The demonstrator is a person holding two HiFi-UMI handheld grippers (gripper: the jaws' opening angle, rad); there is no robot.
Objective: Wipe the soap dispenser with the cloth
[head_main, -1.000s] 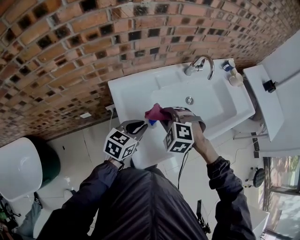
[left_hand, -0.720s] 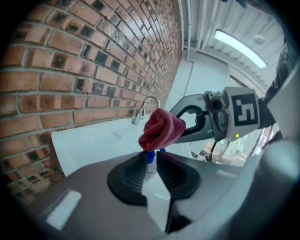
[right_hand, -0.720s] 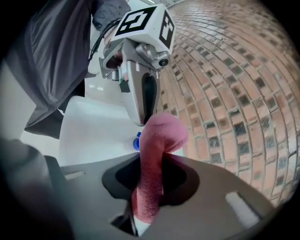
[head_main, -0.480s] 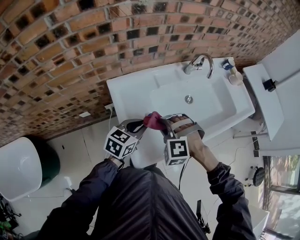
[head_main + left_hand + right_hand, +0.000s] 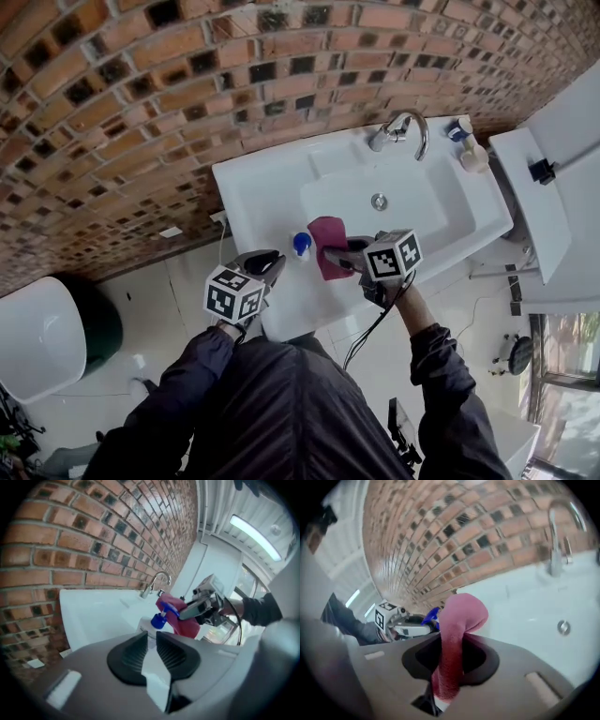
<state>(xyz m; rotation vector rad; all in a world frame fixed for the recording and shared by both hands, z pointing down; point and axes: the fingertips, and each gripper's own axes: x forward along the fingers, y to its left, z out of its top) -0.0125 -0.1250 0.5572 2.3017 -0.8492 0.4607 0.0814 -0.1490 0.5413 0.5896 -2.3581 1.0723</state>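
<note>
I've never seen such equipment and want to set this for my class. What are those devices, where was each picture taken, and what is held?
No robot: a person holds a two-jaw gripper in each hand; the patterned cubes belong to them. The head view looks down from the person's head; each gripper view looks along its own jaws. Below is a sink with a tap, against a brick wall. The left gripper is closed on the soap dispenser, white with a blue pump. The right gripper pinches a pink cloth beside it.
</note>
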